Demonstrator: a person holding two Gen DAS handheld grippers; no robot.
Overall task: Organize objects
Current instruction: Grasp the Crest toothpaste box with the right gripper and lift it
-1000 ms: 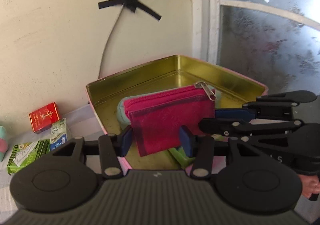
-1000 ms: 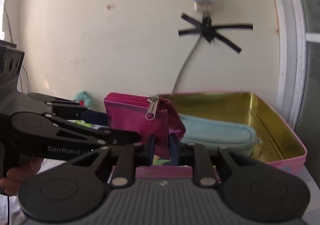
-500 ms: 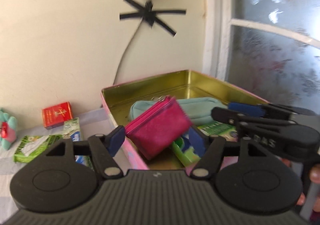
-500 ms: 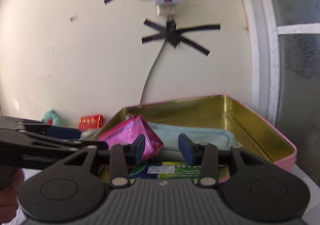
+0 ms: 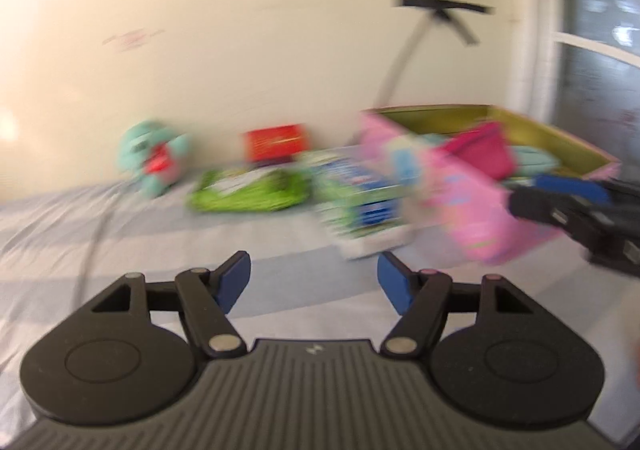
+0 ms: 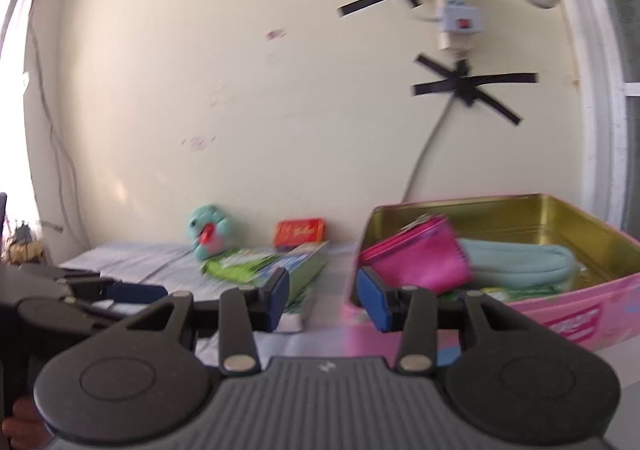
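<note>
**Pouch in the tin, both grippers empty**

The right wrist view shows the magenta pouch [image 6: 416, 264] inside the pink tin [image 6: 580, 320], leaning on a teal case [image 6: 520, 264] — detail the motion-blurred left view smears. Left gripper [image 5: 314, 282] and right gripper [image 6: 322, 298] gape wide, holding nothing.

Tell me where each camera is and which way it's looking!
Left wrist: sits on the left gripper, looks along its open fingers over the striped cloth toward the wall; the right gripper pokes in at right.
Right wrist: sits on the right gripper, faces the same wall; the left gripper and a bit of hand show at left.
Both see: the pink tin holding the magenta pouch, the teal plush, the red box.
</note>
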